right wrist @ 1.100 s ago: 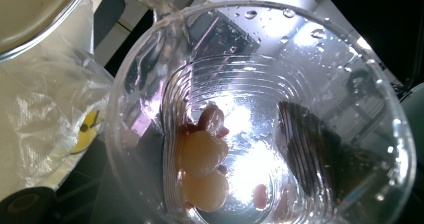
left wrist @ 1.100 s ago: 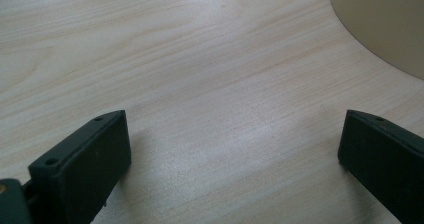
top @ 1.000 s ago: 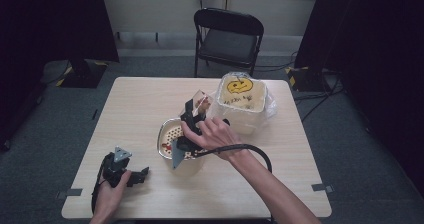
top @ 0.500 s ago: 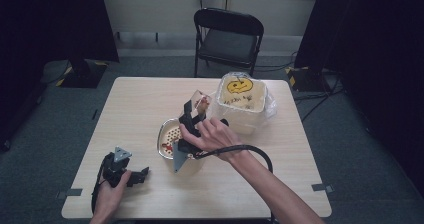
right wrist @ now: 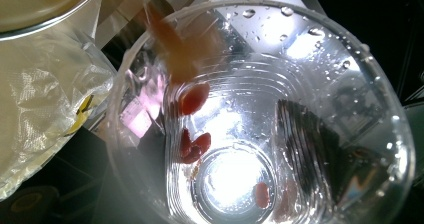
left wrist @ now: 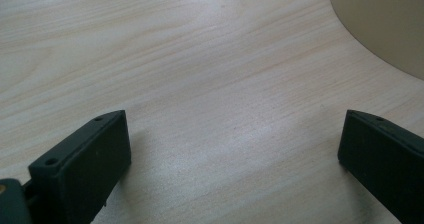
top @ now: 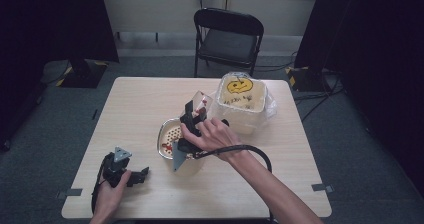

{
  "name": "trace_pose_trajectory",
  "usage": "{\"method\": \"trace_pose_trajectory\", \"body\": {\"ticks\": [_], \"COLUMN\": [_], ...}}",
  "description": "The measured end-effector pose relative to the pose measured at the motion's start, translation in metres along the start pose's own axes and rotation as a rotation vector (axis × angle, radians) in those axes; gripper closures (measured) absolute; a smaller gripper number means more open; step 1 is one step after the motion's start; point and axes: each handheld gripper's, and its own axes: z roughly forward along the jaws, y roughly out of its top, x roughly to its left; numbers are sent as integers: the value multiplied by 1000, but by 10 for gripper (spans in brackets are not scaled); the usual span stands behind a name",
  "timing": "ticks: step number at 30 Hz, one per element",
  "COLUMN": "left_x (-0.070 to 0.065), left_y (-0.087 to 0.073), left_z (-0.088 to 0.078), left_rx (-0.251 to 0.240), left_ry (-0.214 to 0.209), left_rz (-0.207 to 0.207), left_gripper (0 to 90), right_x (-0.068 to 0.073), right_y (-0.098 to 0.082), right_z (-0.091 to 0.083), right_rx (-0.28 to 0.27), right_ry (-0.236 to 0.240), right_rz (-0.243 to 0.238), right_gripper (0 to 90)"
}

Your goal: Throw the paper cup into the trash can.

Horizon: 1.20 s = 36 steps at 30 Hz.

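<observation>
Here, from the high view, we see the right gripper (top: 196, 110) clamped on a clear plastic cup (top: 202, 103) tipped over the perforated metal bowl (top: 169, 134), while in the left gripper view the left gripper (left wrist: 235, 154) gapes wide over bare tabletop (left wrist: 200, 59), and in the right gripper view red berries (right wrist: 194, 145) cling inside the wet cup.

Left gripper (top: 142, 174) low at the near left, jaws spread wide, hand (top: 107, 196) behind it. Right gripper (top: 197, 111) raised mid-table, tilted up and away, jaws clamped, forearm stretched diagonally.
</observation>
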Motion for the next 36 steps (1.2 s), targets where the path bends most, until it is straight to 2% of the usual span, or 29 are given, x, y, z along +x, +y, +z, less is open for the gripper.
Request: {"method": "trace_pose_trajectory", "body": {"ticks": [1,2,6,9,11,12,13,14,15,18,19,20,21,23,24,25,26,28,30,33,34,35,36], "left_x": [0,0,0,0,0,0,0,0,0,0,0,0,0,0,0,0,0,0,0,0,0,0,0], "left_y": [0,0,0,0,0,0,0,0,0,0,0,0,0,0,0,0,0,0,0,0,0,0,0], "left_z": [0,0,0,0,0,0,0,0,0,0,0,0,0,0,0,0,0,0,0,0,0,0,0], "left_rx": [0,0,1,0,0,0,0,0,0,0,0,0,-4,-4,-4,-3,-3,-3,0,-3,-3,-3,-3], "left_ry": [0,-2,0,0,-2,-2,-1,-1,-1,-1,-2,-2,-2,-2,-2,-2,-2,-2,-1,-2,-2,-2,-2], "left_rz": [0,-3,1,0,-3,-3,-3,-3,-3,-2,-3,-3,-7,-7,-7,-6,-6,-6,0,-7,-7,-7,-6], "left_gripper": [0,0,0,0,0,0,0,0,0,0,0,0,0,0,0,0,0,0,0,0,0,0,0], "right_x": [0,-2,-3,-5,-7,-7,-13,-13,-12,-18,-21,-21,-23,-23,-23,-22,-19,-17,-14,-10,-10,-4,0], "right_y": [0,-2,-7,-9,-12,-12,-17,-17,-19,-29,-37,-37,-43,-49,-49,-52,-59,-65,-73,-88,-88,-99,-105], "right_z": [0,2,4,3,2,2,4,4,4,4,5,5,7,9,9,10,14,17,18,21,21,23,25], "right_rx": [3,15,18,18,13,13,-17,-17,-24,-55,-87,-87,-102,-118,-118,-128,-157,-187,-216,-289,-289,-330,-353], "right_ry": [1,10,6,15,40,40,90,90,101,181,245,245,297,345,345,373,439,492,546,624,624,652,680], "right_rz": [3,34,33,55,107,107,168,168,259,419,547,547,647,735,735,786,907,992,1100,1289,1289,1420,1483], "right_gripper": [468,468,469,469,468,468,466,466,466,466,466,466,466,467,467,467,467,467,467,465,465,464,464]}}
